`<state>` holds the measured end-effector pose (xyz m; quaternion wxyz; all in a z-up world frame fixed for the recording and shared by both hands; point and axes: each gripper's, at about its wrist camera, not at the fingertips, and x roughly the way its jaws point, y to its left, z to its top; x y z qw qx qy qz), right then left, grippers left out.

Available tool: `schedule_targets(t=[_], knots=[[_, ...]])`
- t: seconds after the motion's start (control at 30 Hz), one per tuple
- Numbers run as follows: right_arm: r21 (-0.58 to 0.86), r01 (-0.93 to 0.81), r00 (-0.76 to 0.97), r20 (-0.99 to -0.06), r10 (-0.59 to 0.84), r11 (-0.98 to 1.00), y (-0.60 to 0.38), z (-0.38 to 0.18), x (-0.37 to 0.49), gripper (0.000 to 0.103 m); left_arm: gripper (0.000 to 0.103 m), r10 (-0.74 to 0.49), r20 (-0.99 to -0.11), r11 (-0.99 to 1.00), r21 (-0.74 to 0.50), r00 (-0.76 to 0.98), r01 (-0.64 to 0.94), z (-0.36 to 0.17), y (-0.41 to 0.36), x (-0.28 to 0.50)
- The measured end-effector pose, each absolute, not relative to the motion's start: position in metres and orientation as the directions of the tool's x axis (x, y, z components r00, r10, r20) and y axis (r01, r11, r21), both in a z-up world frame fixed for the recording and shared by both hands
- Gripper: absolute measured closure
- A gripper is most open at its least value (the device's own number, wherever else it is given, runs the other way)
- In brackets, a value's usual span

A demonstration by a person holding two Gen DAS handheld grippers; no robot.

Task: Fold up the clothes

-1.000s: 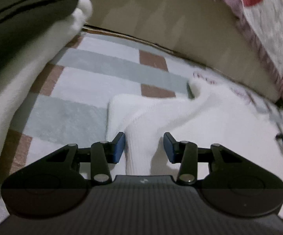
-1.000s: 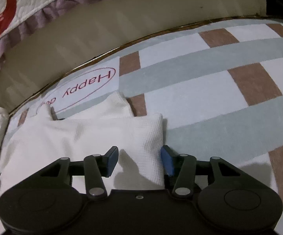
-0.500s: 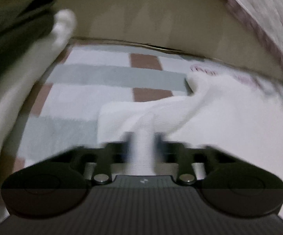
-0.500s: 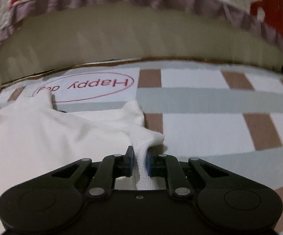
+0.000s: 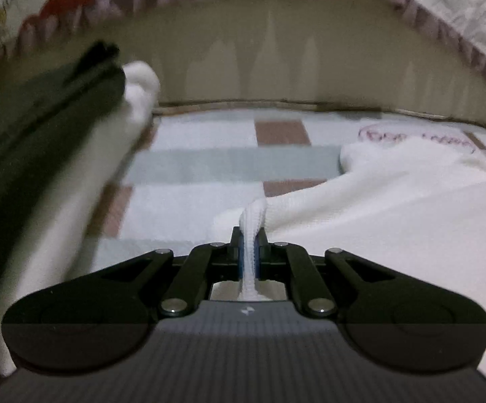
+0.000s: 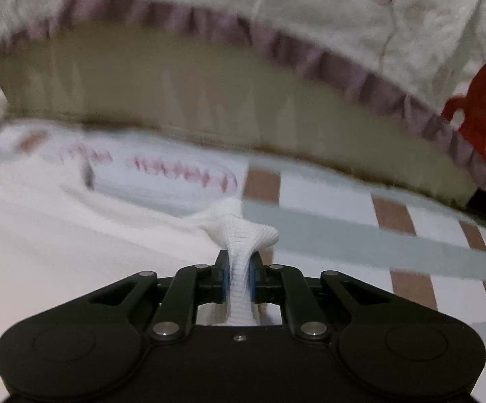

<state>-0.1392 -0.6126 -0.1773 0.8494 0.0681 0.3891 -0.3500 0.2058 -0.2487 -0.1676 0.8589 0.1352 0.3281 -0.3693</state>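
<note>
Left tool (image 5: pixel 249 252) pinched tight on white garment (image 5: pixel 394 208) edge at lower centre, right tool (image 6: pixel 238 277) clamped on its bunched corner, striped mat (image 6: pixel 343 235) beneath.

Motion blur is smearing the red lettering (image 6: pixel 148 168) on the mat (image 6: pixel 343 238) past reading in both views; the white garment (image 6: pixel 58 235) is running off the frame edges, and the dark clothes (image 5: pixel 34 127) at left are smearing and leaving the frame
</note>
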Motion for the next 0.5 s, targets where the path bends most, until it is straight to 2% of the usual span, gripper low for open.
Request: schedule_targets(t=[0.07,0.13,0.27,0.37,0.4,0.43,0.47,0.5], knots=[[-0.198,0.666,0.401,-0.717,-0.57,0.719,-0.612,-0.186,-0.136,0.09,0.097,-0.55,-0.661,0.692,-0.018,0.511,0.722,-0.17,-0.249,0.206],[-0.21,0.669,0.411,-0.695,-0.59,0.713,-0.61,-0.187,-0.138,0.098,0.097,-0.555,-0.652,0.699,-0.029,0.516,0.715,-0.167,-0.248,0.206],[-0.217,0.674,0.47,-0.611,-0.637,0.706,-0.603,-0.172,-0.143,0.099,0.097,-0.634,-0.57,0.681,-0.093,0.522,0.726,-0.144,-0.232,0.201],[-0.245,0.677,0.466,-0.587,-0.662,0.694,-0.609,-0.174,-0.142,0.099,0.095,-0.61,-0.594,0.695,-0.081,0.525,0.715,-0.152,-0.231,0.202],[-0.256,0.679,0.454,-0.59,-0.667,0.688,-0.612,-0.18,-0.141,0.098,0.092,-0.564,-0.631,0.712,-0.045,0.532,0.701,-0.163,-0.235,0.206],[-0.273,0.68,0.429,-0.604,-0.671,0.68,-0.616,-0.187,-0.139,0.091,0.087,-0.513,-0.668,0.728,-0.006,0.539,0.686,-0.174,-0.24,0.209],[-0.307,0.687,0.381,-0.619,-0.687,0.659,-0.619,-0.194,-0.137,0.089,0.076,-0.485,-0.674,0.744,0.016,0.557,0.667,-0.179,-0.239,0.21],[-0.332,0.705,0.332,-0.627,-0.705,0.627,-0.621,-0.197,-0.136,0.089,0.07,-0.461,-0.674,0.761,0.035,0.577,0.648,-0.183,-0.238,0.21]])
